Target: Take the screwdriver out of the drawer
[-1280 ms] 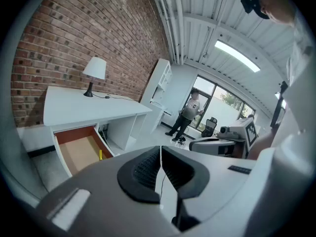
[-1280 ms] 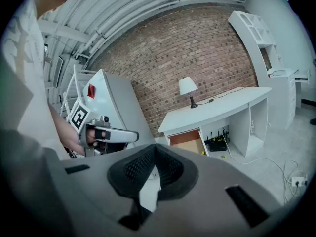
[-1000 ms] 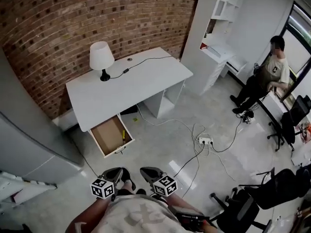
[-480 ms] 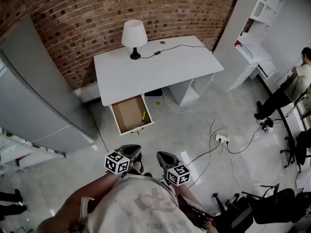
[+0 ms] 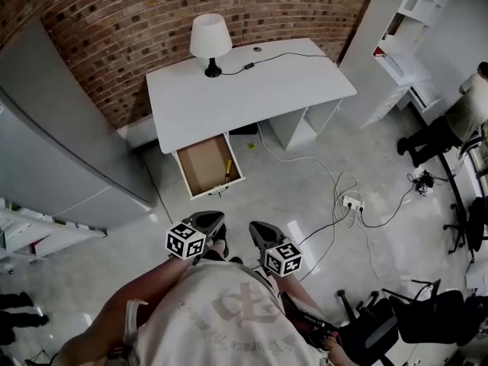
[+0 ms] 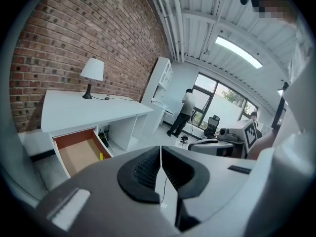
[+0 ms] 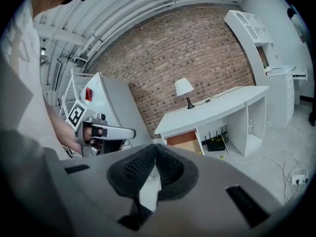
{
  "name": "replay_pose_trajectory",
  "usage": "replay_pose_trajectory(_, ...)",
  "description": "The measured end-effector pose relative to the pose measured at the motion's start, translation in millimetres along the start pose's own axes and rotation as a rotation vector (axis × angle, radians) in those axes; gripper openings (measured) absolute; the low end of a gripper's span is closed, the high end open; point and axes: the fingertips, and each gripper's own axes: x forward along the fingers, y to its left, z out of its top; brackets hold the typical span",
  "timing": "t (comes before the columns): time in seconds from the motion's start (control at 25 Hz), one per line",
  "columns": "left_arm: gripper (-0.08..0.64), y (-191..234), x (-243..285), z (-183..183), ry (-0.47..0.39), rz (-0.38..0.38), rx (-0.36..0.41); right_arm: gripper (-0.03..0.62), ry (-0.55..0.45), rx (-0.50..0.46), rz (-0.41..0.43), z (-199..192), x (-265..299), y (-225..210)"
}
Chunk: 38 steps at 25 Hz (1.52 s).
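The white desk (image 5: 252, 90) stands against the brick wall, its brown drawer (image 5: 204, 168) pulled open toward me. A yellow-handled screwdriver (image 5: 228, 166) lies along the drawer's right side; the left gripper view shows the screwdriver (image 6: 100, 156) too. My left gripper (image 5: 213, 219) and right gripper (image 5: 256, 229) hang close to my body, well short of the drawer. Both are shut and hold nothing. In the left gripper view the left gripper (image 6: 160, 158) has its pads pressed together. The right gripper (image 7: 155, 157) in its own view looks the same.
A lamp (image 5: 210, 40) with its cord sits on the desk. A grey cabinet (image 5: 61, 143) stands left of the drawer. A power strip (image 5: 351, 203) and cables lie on the floor at right. White shelving (image 5: 412, 21), a seated person (image 5: 457, 120) and office chairs (image 5: 396, 326) are further right.
The head view has swung so that the desk and open drawer now sit centred ahead instead of at the left. Both grippers stay shut near my body.
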Motion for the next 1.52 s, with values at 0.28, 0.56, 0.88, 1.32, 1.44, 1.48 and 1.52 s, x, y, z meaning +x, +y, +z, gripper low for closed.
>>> replay_pose_trajectory(0.28,0.014,14,-6,-5,0.000,0.015,-0.030,0.006,0.016,0.009,-0.001,-1,13,0)
replay_pose_trajectory(0.56,0.014,25,1,2,-0.003,0.008,-0.049,0.006,0.040,0.014,-0.013,3,19,-6)
replay_pose_trajectory(0.88,0.014,55,11,9,0.006,0.000,-0.059,0.006,0.050,0.023,-0.045,11,42,-20)
replay_pose_trajectory(1.32,0.014,104,30,26,0.011,-0.004,-0.094,0.006,0.077,0.017,-0.073,30,79,-47)
replay_pose_trajectory(1.44,0.014,117,40,36,0.014,-0.016,-0.088,0.006,0.087,0.015,-0.092,35,88,-58)
replay_pose_trajectory(1.48,0.014,120,44,39,0.016,-0.022,-0.087,0.006,0.091,0.014,-0.098,36,90,-62)
replay_pose_trajectory(1.52,0.014,123,49,42,0.018,-0.029,-0.085,0.006,0.094,0.012,-0.104,38,91,-66)
